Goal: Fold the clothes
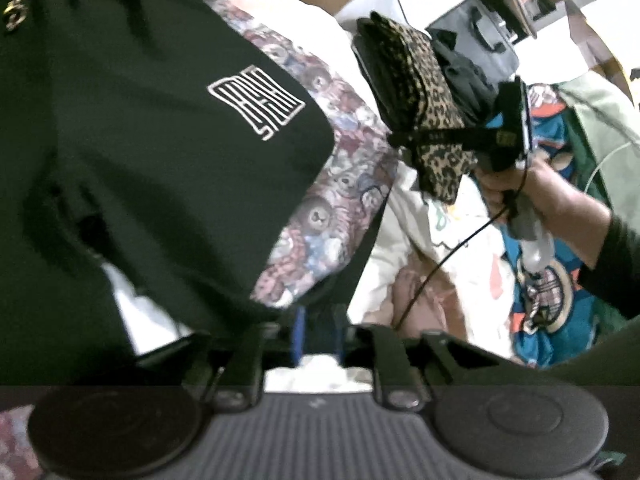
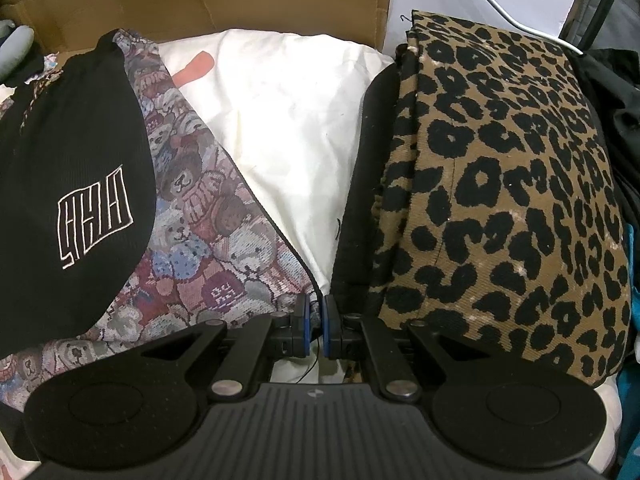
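A black garment with a white line logo (image 1: pixel 160 140) (image 2: pixel 60 160) lies folded on top of a teddy-bear print garment (image 1: pixel 332 200) (image 2: pixel 200 240). My left gripper (image 1: pixel 319 336) sits at the black garment's near hem, its blue pads apart, with white cloth showing in the gap. My right gripper (image 2: pixel 316 328) (image 1: pixel 394 138) is shut on the dark-trimmed edge of the teddy-bear garment, where that edge meets a folded leopard-print piece (image 2: pixel 500 180) (image 1: pixel 424 92). A hand (image 1: pixel 508 184) holds the right gripper's handle.
White bedding (image 2: pixel 280 120) lies under and between the clothes. A cardboard box wall (image 2: pixel 200 0) stands behind. Dark clothing (image 1: pixel 464 72) is stacked beside the leopard piece. A heap of colourful clothes (image 1: pixel 552 280) lies at the right, with a dark bag (image 1: pixel 480 32) beyond.
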Available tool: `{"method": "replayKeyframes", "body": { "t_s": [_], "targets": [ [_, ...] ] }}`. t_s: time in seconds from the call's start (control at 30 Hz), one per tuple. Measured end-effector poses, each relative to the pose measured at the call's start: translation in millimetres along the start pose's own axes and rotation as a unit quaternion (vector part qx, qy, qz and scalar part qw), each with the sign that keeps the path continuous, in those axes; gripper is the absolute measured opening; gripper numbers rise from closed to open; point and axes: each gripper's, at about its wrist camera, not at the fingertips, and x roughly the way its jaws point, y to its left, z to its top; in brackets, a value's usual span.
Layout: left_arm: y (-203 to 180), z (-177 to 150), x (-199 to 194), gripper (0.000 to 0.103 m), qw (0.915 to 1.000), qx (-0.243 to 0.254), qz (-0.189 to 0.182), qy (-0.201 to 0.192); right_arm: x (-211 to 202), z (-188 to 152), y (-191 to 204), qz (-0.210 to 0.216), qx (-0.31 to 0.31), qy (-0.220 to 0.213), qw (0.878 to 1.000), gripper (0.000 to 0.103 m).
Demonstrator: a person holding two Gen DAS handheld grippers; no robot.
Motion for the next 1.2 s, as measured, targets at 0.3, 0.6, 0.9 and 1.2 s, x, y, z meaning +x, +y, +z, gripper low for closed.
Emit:
{"method": "replayKeyframes", "body": {
  "t_s": [0.3, 0.6, 0.9, 1.2],
  "targets": [
    [-10, 2, 38, 0.027, 0.9959, 0.025, 0.077, 0.042, 2, -1, 1, 0.002, -0.006, -0.001, 1.0, 0.004],
    [-25, -2, 57, 0.045, 0.9911, 0.063, 0.106, 0.051, 3, -2, 1, 0.002, -0.007, -0.001, 1.0, 0.004],
    [-11, -5, 44, 0.004, 0.9944, 0.031, 0.096, 0.033, 4, -1, 1, -0.001, -0.013, 0.0, 1.0, 0.004],
    [0, -23, 8, 0.003, 0.9999, 0.003, 0.008, 0.007, -2, 1, -1, 0.001, -0.001, 0.004, 1.0, 0.004]
  ]
}}
